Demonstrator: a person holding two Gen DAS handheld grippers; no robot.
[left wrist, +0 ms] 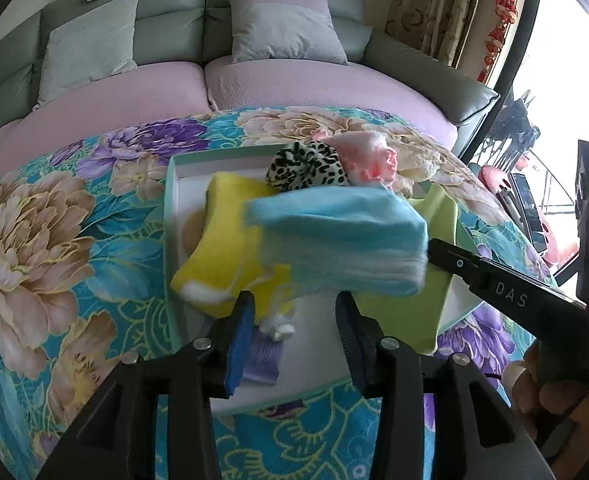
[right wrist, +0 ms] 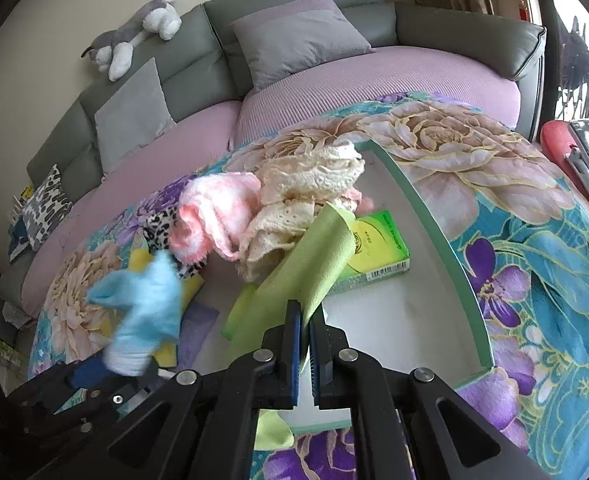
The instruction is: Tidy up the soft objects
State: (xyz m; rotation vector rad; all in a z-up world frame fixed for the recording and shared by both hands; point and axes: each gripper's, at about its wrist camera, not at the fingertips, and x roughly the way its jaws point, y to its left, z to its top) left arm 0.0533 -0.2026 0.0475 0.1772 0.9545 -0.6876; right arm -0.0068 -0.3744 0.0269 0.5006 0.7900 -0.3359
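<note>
We are midway: our right gripper (right wrist: 304, 344) pinches the green cloth (right wrist: 294, 276), our left gripper (left wrist: 294, 320) stands open under the blue towel (left wrist: 334, 232); at twelve o'clock, a heap stays unsorted in the tray (right wrist: 434, 216).

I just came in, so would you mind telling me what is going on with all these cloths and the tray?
A person is sorting soft things in a shallow white tray on a floral blanket, with a gripper in each hand. The right gripper is shut on a light green cloth and holds it up over the tray. The left gripper is open, with a blue cloth just beyond its tips, over a yellow cloth. Leopard-print, pink and cream pieces lie heaped at the tray's far end beside a green box.
</note>
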